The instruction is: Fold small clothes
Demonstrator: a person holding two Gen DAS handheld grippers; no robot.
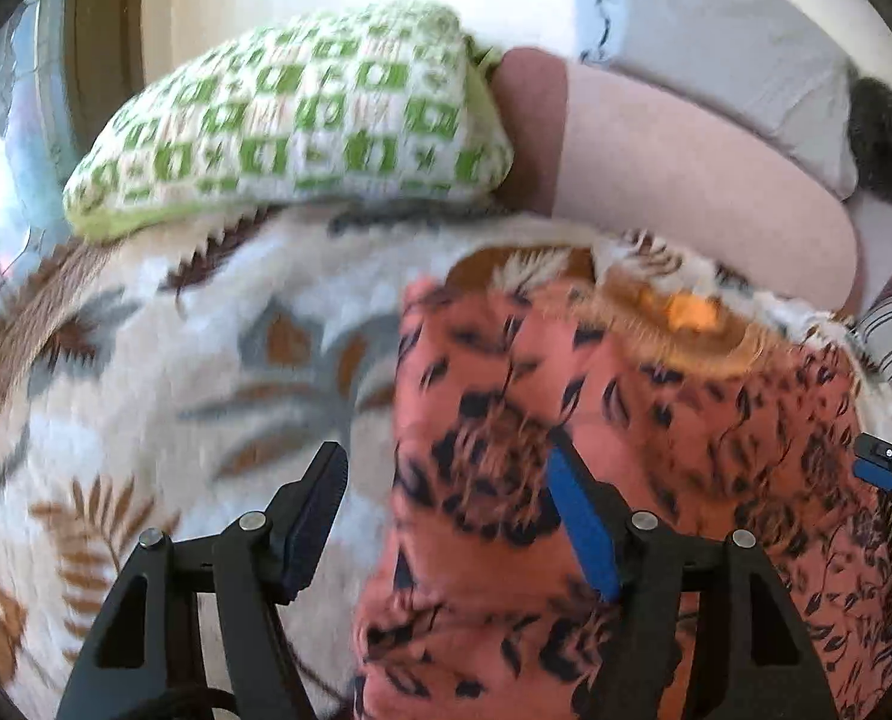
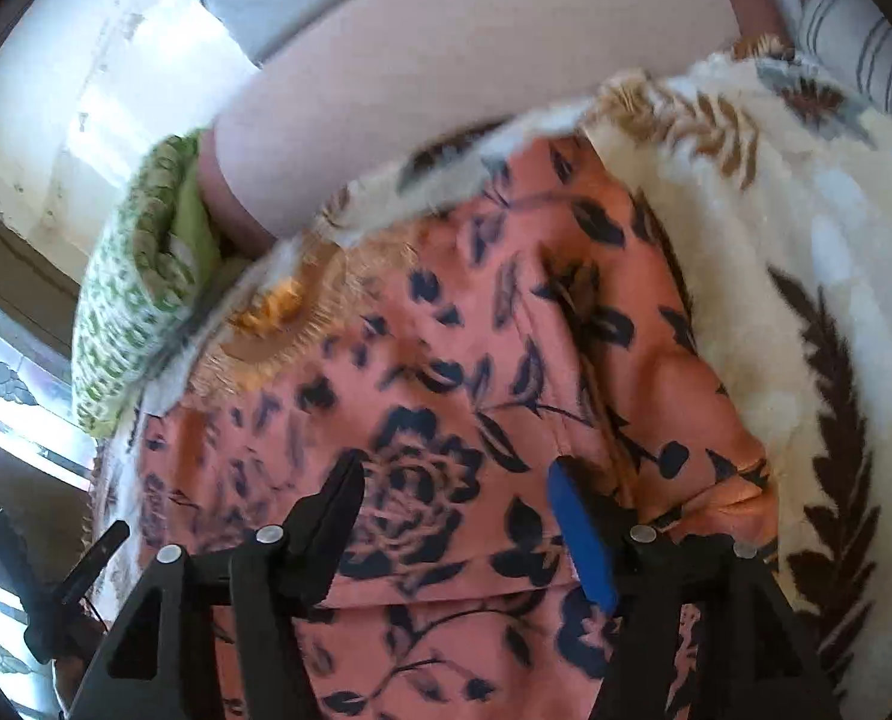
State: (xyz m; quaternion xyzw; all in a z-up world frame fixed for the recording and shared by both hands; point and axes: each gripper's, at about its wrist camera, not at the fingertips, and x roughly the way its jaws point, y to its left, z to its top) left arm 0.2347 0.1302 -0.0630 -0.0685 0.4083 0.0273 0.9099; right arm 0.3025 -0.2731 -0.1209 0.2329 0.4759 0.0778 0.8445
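A salmon-pink garment with dark floral print (image 1: 626, 450) lies spread on a fluffy white leaf-patterned blanket (image 1: 176, 360). My left gripper (image 1: 446, 480) is open and empty, hovering over the garment's left edge. In the right wrist view the same garment (image 2: 446, 360) fills the middle, with a fold line near the bottom. My right gripper (image 2: 458, 492) is open and empty just above the cloth. The right gripper's tip shows at the right edge of the left wrist view (image 1: 884, 468). The left gripper shows at the lower left of the right wrist view (image 2: 56, 588).
A green-and-white knitted cushion (image 1: 296, 120) lies at the blanket's far edge, beside a pink bolster (image 1: 686, 168) and a grey pillow (image 1: 716, 42). A striped cloth (image 2: 860, 42) is at the far right. A window (image 2: 2, 372) is at the left.
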